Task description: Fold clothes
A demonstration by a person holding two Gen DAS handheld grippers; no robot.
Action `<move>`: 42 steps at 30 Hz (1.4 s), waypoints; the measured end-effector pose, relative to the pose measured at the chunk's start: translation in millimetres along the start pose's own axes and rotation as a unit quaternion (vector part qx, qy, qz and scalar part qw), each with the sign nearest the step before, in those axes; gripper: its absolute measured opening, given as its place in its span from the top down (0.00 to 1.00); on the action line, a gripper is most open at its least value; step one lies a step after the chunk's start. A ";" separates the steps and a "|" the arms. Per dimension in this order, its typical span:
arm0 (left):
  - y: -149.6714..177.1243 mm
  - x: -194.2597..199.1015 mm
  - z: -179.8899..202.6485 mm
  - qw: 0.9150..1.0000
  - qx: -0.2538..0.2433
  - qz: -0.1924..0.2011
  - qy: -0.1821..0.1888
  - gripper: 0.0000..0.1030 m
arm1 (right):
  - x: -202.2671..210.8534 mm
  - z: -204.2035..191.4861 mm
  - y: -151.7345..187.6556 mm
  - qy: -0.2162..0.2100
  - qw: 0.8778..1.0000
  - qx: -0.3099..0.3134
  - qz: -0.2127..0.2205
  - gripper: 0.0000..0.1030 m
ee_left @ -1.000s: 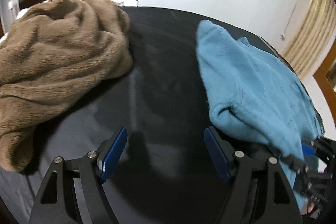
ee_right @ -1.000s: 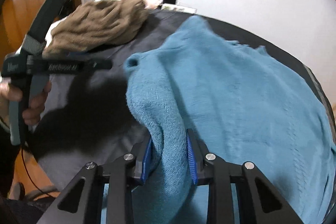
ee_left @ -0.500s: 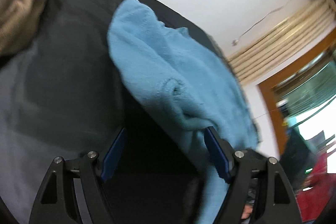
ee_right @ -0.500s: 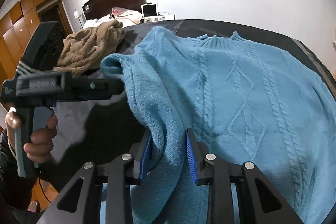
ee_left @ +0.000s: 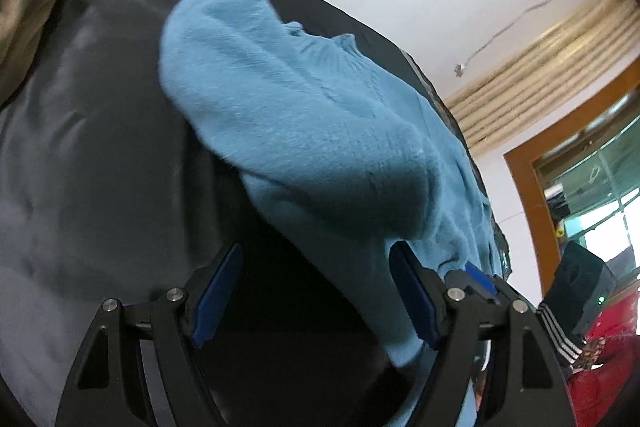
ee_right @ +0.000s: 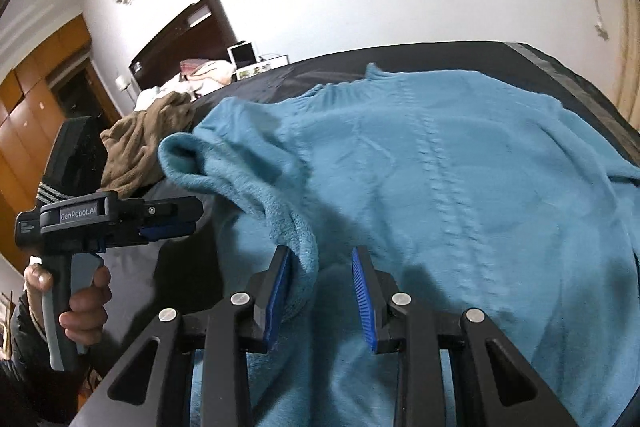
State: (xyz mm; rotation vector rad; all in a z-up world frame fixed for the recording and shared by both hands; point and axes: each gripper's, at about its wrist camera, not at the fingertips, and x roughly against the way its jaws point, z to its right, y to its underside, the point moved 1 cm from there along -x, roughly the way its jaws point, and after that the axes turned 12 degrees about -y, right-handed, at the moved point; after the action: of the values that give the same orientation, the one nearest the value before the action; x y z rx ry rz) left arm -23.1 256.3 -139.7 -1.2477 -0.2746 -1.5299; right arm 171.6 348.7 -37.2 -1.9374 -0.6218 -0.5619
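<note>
A light blue cable-knit sweater (ee_right: 460, 171) lies spread on the black table cover (ee_right: 420, 57). Its left sleeve (ee_right: 240, 171) is folded over onto the body. My right gripper (ee_right: 320, 283) has its jaws parted, and the sleeve's edge sags loosely between them. My left gripper (ee_left: 316, 291) is open and empty, just in front of the sweater's bulging folded sleeve (ee_left: 312, 131). The left gripper also shows in the right wrist view (ee_right: 168, 223), held beside the sleeve.
A brown fleece garment (ee_right: 144, 139) lies heaped at the table's far left, also in the left wrist view (ee_left: 20, 7). A dark headboard (ee_right: 180, 39) and small screen (ee_right: 242, 55) stand behind. A wooden-framed window (ee_left: 580, 179) is at right.
My right gripper has carried the sleeve over the sweater's body and opened its jaws. My left gripper has swung right, toward the sweater, and stayed open.
</note>
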 end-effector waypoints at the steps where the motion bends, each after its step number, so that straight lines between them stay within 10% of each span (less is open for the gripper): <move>1: -2.8 -5.7 4.8 1.000 0.000 0.000 0.000 0.23 | -0.7 1.3 0.5 0.000 1.000 0.000 -0.001 0.69; 4: -4.6 -14.7 16.7 1.000 -0.008 -0.001 -0.002 0.24 | -0.1 2.4 -0.2 -0.005 1.000 0.001 0.001 0.69; 11: -5.3 -7.3 21.4 0.999 -0.024 -0.002 -0.029 0.80 | 3.6 6.9 1.3 -0.011 1.000 -0.003 -0.001 0.69; 21: -20.3 62.3 37.8 0.990 -0.100 0.051 -0.087 0.91 | -4.1 -5.1 3.2 -0.016 1.000 0.014 -0.021 0.69; 28: -24.2 127.3 15.6 0.978 -0.111 0.116 -0.133 0.91 | -6.0 -1.6 6.4 -0.005 1.000 0.001 -0.029 0.69; 34: -9.6 123.4 -19.5 0.982 -0.085 0.094 -0.141 0.91 | -6.9 -3.5 8.5 -0.016 0.999 0.000 -0.038 0.68; 37: 8.6 103.9 -36.0 0.985 -0.069 0.064 -0.141 0.89 | -5.7 -7.3 12.6 -0.026 0.999 0.004 -0.043 0.48; 42: 33.3 86.5 -55.4 0.994 -0.022 0.037 -0.100 0.63 | -2.4 -11.8 17.4 -0.028 0.998 0.015 -0.045 0.46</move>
State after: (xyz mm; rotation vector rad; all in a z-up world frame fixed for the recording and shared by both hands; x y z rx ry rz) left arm -14.0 153.5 -107.6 -1.4334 -0.3215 -1.3564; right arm 179.5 330.8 -45.5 -1.9100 -0.7525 -0.5523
